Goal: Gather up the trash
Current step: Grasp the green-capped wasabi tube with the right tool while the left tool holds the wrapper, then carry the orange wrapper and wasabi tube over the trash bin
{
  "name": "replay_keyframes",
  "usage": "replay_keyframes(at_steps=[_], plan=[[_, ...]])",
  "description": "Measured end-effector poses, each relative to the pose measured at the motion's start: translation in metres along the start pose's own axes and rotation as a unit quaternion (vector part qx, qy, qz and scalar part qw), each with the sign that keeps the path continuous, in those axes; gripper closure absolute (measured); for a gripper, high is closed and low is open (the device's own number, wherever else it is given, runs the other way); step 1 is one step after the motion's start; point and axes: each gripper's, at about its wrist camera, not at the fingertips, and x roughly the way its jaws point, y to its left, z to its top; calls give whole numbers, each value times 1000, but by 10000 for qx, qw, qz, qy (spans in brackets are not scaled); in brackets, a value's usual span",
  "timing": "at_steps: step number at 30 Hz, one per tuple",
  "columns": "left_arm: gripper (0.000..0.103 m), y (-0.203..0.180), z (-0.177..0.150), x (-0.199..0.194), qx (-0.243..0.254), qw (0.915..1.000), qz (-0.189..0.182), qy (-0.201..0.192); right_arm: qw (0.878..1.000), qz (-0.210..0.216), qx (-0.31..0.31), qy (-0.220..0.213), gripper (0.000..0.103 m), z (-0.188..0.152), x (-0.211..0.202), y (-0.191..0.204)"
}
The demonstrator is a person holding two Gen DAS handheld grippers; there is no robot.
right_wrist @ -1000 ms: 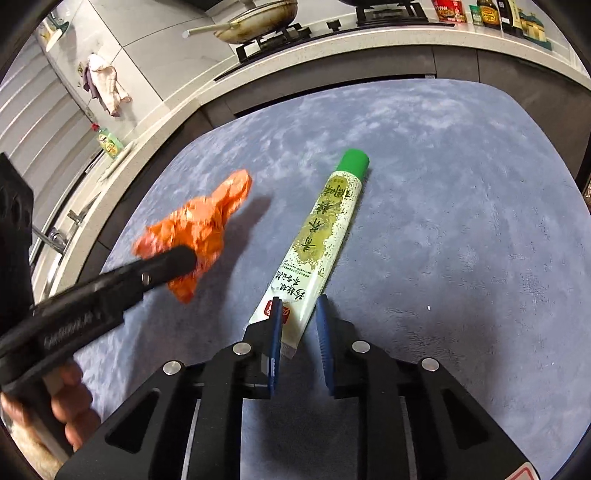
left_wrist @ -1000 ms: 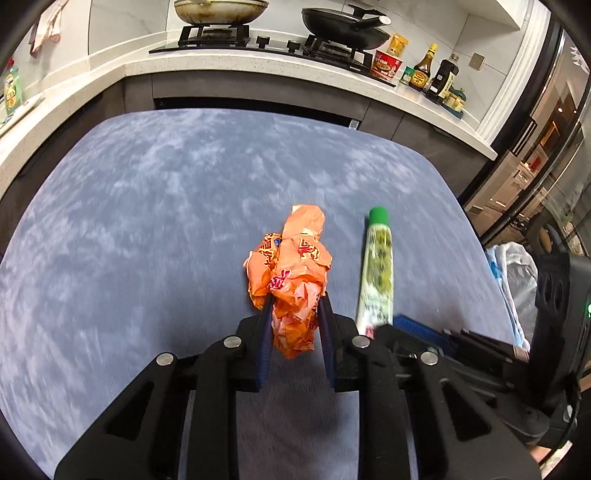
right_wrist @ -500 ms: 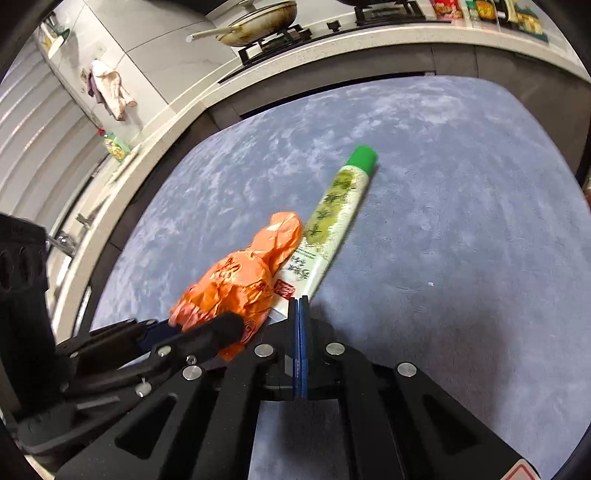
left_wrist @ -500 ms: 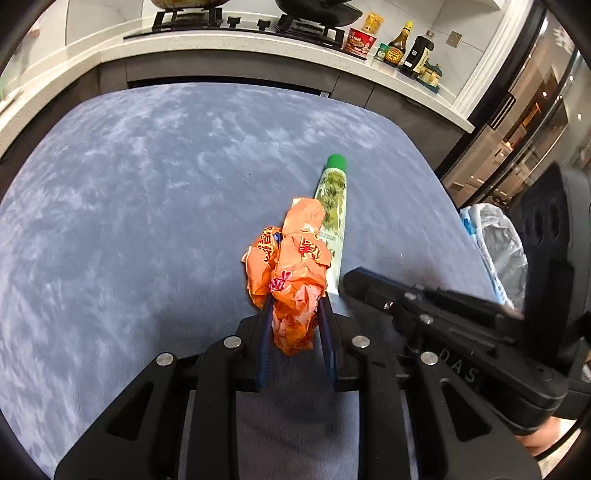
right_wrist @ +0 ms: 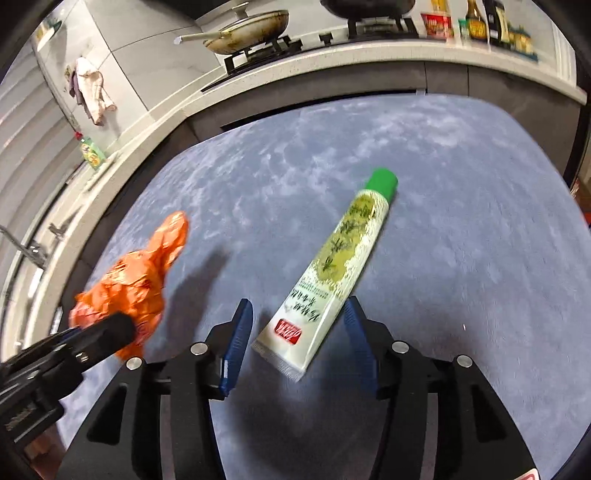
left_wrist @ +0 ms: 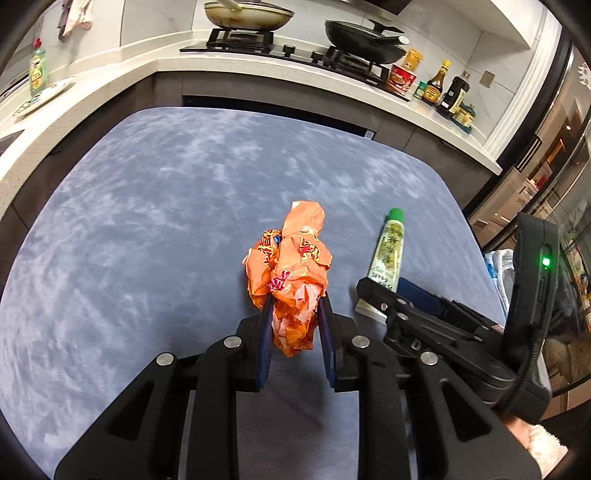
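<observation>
My left gripper (left_wrist: pixel 295 306) is shut on a crumpled orange wrapper (left_wrist: pixel 291 273) and holds it above the blue-grey table (left_wrist: pixel 147 221). The wrapper also shows in the right wrist view (right_wrist: pixel 136 280), with the left gripper's fingers (right_wrist: pixel 103 332) on it. A white tube with a green cap (right_wrist: pixel 332 269) lies on the table. My right gripper (right_wrist: pixel 299 321) is open, its blue pads either side of the tube's flat end. The tube also shows in the left wrist view (left_wrist: pixel 388 251), with the right gripper (left_wrist: pixel 391 295) at its near end.
A kitchen counter (left_wrist: pixel 258 74) with a stove, two pans (left_wrist: pixel 251 14) and sauce bottles (left_wrist: pixel 439 85) curves behind the table. A white-blue bag (left_wrist: pixel 498 266) sits off the table's right edge. A cloth (right_wrist: pixel 88 88) hangs on the wall at left.
My right gripper was shut half a second ago and is open now around the tube's flat end. My left gripper, still holding the wrapper, has moved left, away from the tube.
</observation>
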Motion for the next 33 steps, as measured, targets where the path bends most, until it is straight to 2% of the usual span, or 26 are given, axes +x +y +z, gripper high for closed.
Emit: replay_keyframes(at_steps=[3,4,6,12,20,26,33], plan=[[81,4,-1,-1,-31,10000,-7,0,9994,-313,-104,-85,70,0,2,5],[81,4,-1,-1,-32,10000,-8,4,9997,-242,-53,-80,78,0,1,3],[81,4,-3,-1,-34,10000,-24,23,9999,-100,93,-69,85,2,-5,-4],[81,-3,-9,-4,6,9999,-95,50,9999,132,90,-9,95,-5,-28,-5],[81,-41,-24,-19,283,9992,-275,62,9996,194,81,-185,95,-26,-83,-19],[81,-94,-32,-28,688,9957,-616,100,9968,-63,472,-650,95,-32,-148,-69],[81,-176,-38,-23,1199,9868,-1074,201,9887,-510,946,-1046,96,-45,-205,-138]])
